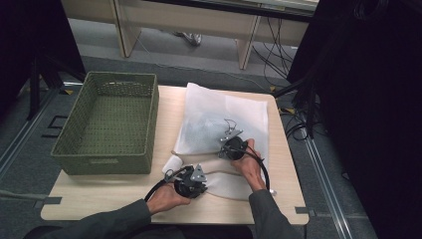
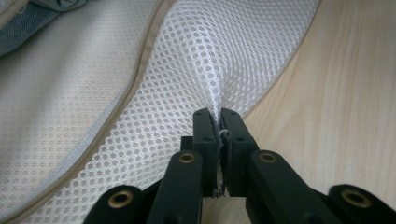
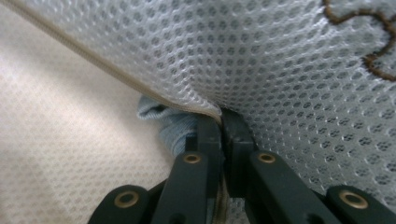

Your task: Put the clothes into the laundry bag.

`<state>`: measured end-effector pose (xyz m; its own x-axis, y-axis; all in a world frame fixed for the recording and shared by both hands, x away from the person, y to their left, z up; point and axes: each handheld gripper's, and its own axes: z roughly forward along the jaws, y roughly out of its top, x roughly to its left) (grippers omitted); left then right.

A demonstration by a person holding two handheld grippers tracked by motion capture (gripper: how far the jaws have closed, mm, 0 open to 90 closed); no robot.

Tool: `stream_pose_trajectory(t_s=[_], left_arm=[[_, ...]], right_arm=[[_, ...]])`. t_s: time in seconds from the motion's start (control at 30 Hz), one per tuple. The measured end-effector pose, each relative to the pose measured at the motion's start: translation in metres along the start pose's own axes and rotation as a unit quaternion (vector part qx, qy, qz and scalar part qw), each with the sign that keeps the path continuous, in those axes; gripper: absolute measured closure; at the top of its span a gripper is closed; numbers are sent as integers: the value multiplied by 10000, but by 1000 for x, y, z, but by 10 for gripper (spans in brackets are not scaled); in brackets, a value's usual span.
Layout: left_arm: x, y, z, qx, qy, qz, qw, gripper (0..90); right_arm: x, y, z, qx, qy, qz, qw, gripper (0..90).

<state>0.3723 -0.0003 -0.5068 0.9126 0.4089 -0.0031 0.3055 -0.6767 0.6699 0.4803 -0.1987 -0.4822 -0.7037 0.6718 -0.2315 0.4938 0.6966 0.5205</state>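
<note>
Near table edge: white mesh laundry bag (image 1: 219, 124), soft, light, floppy; left gripper (image 2: 219, 122) and right gripper (image 3: 220, 122) both pinching its zipper-side edge.

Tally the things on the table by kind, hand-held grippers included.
White mesh laundry bag with a beige zip: 1
Green woven rectangular basket: 1
Black hand-held gripper, both shut on the bag's mesh: 2 (left hand-held gripper, right hand-held gripper)
Blue denim fabric inside the bag: 1
Total: 5

A light wooden table (image 1: 278, 189) bears a green woven basket (image 1: 107, 124) and a white mesh bag (image 1: 219, 119).
</note>
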Motion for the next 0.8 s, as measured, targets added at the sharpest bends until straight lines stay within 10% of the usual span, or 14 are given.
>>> stream_pose_trajectory(t_s=[0.27,0.33,0.6,0.8], left_arm=[[-3,1,2,-98,33,-116,9999,794],[-2,2,2,-99,70,-38,9999,797],[-1,2,1,43,58,12,10000,817],[-3,3,2,-28,127,-21,9999,821]], right_arm=[[4,-6,-23,-360,556,-5,9978,850],[12,-8,-34,-326,279,42,9991,867],[33,-1,-69,-468,579,-338,9967,879],[47,-10,-51,12,694,-684,9952,879]])
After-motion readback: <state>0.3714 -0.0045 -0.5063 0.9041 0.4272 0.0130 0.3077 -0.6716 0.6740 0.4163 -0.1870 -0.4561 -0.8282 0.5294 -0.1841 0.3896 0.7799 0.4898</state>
